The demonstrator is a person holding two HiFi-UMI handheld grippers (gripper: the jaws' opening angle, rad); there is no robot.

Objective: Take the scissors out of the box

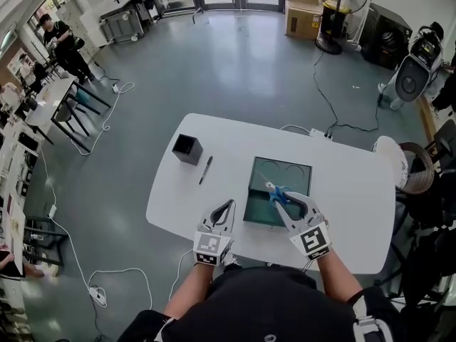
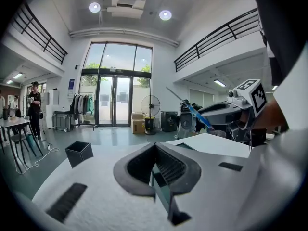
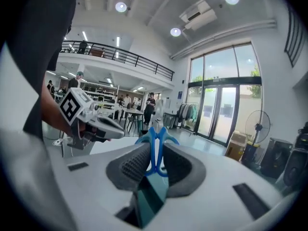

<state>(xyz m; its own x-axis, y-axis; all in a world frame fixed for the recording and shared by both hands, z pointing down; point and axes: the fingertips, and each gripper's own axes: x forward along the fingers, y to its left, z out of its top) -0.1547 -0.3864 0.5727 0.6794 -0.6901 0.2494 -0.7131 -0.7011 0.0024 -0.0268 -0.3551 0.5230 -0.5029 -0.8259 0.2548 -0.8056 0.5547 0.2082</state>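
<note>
The blue-handled scissors (image 1: 278,193) hang in the air over the dark green open box (image 1: 296,173) on the white table (image 1: 342,191). My right gripper (image 1: 275,200) is shut on their handles, and the thin blade points up and away from me. In the right gripper view the blue handles (image 3: 156,148) sit pinched between the ribbed pads (image 3: 136,163). My left gripper (image 1: 229,203) hovers at the table's front edge, left of the box, shut with nothing in it. In the left gripper view its tips meet (image 2: 154,147), and the scissors (image 2: 197,113) show at the upper right.
A black square container (image 1: 187,148) and a black pen (image 1: 206,169) lie on the table left of the box. Cables trail on the floor around the table. A standing fan (image 1: 340,6) and cardboard boxes (image 1: 303,13) stand far behind. A person (image 1: 60,41) stands at the far left.
</note>
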